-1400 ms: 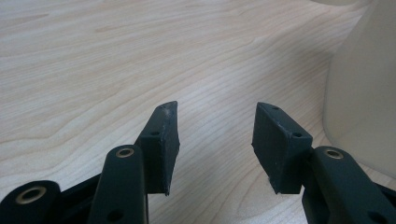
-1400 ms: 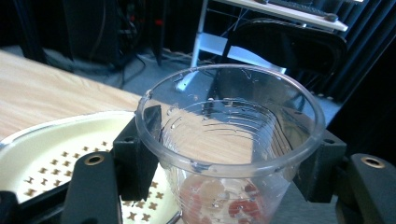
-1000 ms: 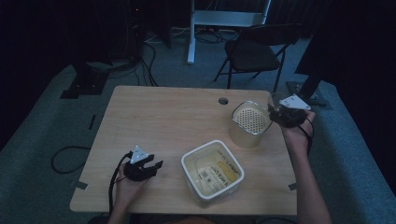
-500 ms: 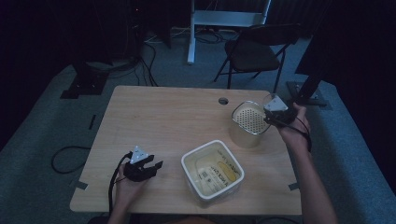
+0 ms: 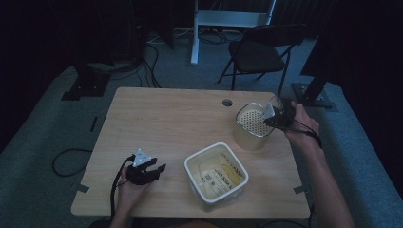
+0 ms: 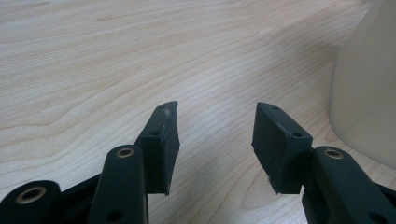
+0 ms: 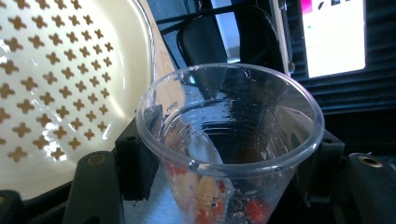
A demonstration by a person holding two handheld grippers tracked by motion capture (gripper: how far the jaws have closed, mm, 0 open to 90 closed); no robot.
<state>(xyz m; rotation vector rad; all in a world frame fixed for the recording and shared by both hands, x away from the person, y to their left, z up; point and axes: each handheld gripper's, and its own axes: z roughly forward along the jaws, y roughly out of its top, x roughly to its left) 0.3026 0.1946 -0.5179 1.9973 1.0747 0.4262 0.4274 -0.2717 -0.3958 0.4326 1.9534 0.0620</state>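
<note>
On a wooden counter (image 5: 176, 118) in a dim room, the right tool (image 5: 277, 117) grips a clear plastic cup (image 7: 229, 140) beside the perforated strainer (image 5: 252, 121), apparently to tip its contents in, while the left tool (image 5: 151, 172), well away from the strainer, rests wide and empty.

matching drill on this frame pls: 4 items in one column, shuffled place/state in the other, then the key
Items
1. clear plastic cup
2. left gripper
3. cream strainer tub
4. white square container

Places or states
A. front middle of the table, label lying inside
B. jaws open with nothing between them, low over the wood
C. clamped in the right gripper, with red and pale bits in its bottom
D. far right of the table, cross-shaped holes in its floor

Pairs: 1-C, 2-B, 3-D, 4-A
</note>
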